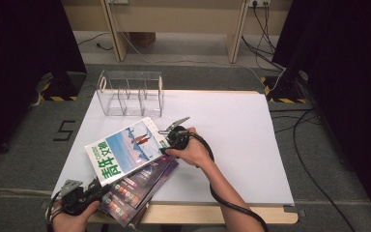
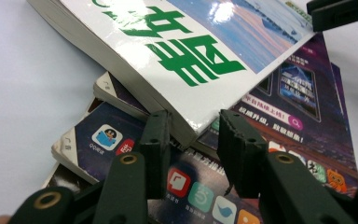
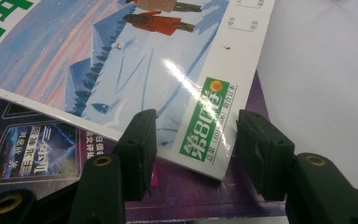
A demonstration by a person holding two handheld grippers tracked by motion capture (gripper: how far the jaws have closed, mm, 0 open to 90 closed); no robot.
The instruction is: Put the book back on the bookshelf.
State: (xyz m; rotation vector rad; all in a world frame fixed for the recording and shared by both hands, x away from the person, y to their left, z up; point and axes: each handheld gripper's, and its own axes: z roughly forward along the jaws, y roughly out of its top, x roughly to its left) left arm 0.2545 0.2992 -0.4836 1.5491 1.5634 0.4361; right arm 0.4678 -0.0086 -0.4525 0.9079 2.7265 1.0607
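Together we lift the top book (image 1: 125,149) off the stack (image 1: 142,186) near the table's (image 1: 251,145) front-left corner, left hand-held gripper (image 2: 193,140) and right hand-held gripper (image 3: 193,154) straddling its corners, neither clamped; next, a firm squeeze.

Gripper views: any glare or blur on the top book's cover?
Right gripper view: a bright glare streak on the glossy white-and-blue book near the green label; print stays sharp. Left gripper view: glare patches on the white cover and the blue picture; the claw's near base is soft. High view: even light, dark curtains at both sides; the clear rack is faint against the table.
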